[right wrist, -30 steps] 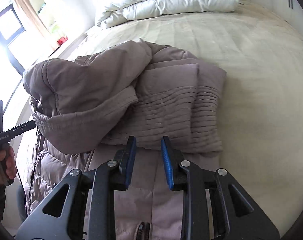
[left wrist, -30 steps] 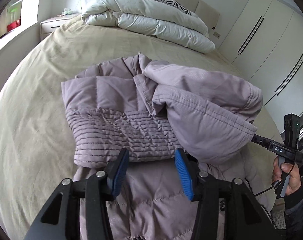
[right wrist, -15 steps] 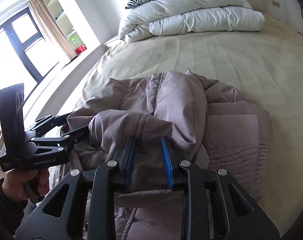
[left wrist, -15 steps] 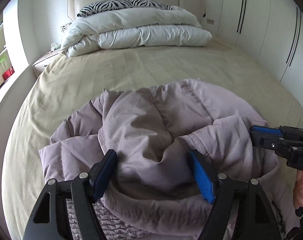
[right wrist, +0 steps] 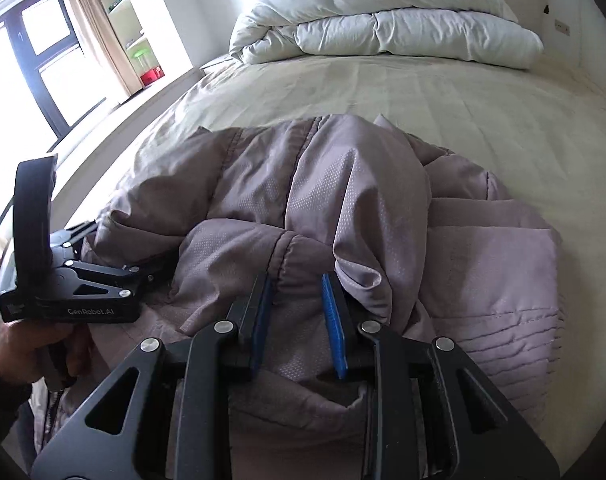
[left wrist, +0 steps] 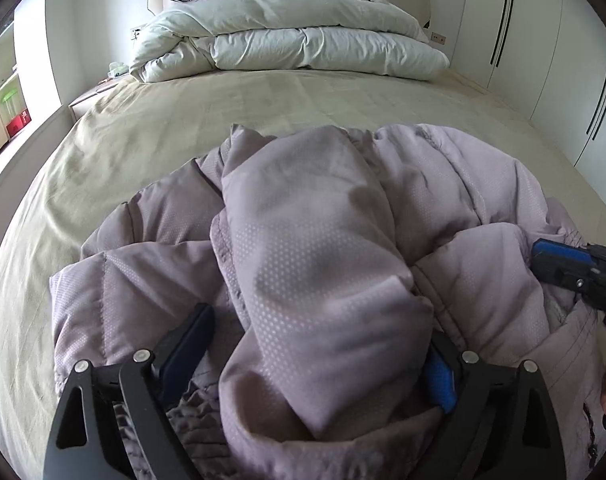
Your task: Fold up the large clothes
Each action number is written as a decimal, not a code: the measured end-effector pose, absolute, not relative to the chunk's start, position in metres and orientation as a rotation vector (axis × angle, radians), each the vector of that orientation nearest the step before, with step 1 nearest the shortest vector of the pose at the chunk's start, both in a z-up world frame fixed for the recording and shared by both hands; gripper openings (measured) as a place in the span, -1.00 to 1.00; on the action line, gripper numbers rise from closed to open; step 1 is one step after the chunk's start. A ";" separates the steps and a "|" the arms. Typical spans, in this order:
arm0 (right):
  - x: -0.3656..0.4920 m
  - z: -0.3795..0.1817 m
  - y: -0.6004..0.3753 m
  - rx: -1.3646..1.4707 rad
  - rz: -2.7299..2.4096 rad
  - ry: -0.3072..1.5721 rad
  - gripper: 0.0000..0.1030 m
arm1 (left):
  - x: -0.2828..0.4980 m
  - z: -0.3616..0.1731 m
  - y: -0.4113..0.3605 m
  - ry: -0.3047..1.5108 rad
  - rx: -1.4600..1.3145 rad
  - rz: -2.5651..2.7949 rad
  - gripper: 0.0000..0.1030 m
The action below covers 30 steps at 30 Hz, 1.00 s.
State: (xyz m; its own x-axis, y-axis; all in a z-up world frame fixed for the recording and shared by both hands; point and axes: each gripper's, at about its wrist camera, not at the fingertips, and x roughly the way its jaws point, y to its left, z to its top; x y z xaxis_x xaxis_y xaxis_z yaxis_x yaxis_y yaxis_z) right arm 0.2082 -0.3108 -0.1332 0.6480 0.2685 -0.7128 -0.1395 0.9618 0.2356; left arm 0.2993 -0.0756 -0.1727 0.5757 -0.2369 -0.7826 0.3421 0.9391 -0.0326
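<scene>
A mauve quilted down jacket is shown bunched on the near part of the bed. A fold of its edge is pinched by the right hand-held gripper, while the left hand-held gripper is opening around a puffy fold. Being soft, light, springy and probably slippery, it is best gripped at stitched seams or hems.
</scene>
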 end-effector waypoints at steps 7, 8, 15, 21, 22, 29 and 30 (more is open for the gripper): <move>0.196 -0.101 -0.310 0.107 0.191 0.763 -0.51 | 0.290 -0.175 -0.068 0.869 0.108 -0.297 0.88; 0.201 -0.112 -0.309 0.089 0.174 0.809 -0.51 | 0.293 -0.181 -0.067 0.875 0.096 -0.306 0.93; 0.217 -0.158 -0.298 -0.026 0.117 0.821 -0.52 | 0.298 -0.195 -0.076 0.862 0.143 -0.306 1.00; 0.207 -0.131 -0.299 0.036 0.107 0.805 -0.51 | 0.287 -0.188 -0.070 0.849 0.115 -0.310 1.00; 0.198 -0.121 -0.300 0.059 0.120 0.763 -0.51 | 0.283 -0.187 -0.069 0.838 0.117 -0.305 1.00; 0.192 -0.157 -0.287 -0.024 0.160 0.820 -0.51 | 0.280 -0.194 -0.067 0.819 0.114 -0.304 1.00; 0.190 -0.158 -0.289 -0.009 0.170 0.803 -0.51 | 0.280 -0.195 -0.067 0.821 0.114 -0.305 1.00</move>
State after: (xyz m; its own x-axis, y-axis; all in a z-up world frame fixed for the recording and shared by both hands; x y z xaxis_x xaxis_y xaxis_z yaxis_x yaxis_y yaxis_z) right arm 0.1902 -0.2892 -0.1583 0.6819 0.1486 -0.7162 -0.1553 0.9862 0.0568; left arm 0.2803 -0.0675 -0.1946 0.6406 -0.2232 -0.7347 0.3112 0.9502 -0.0173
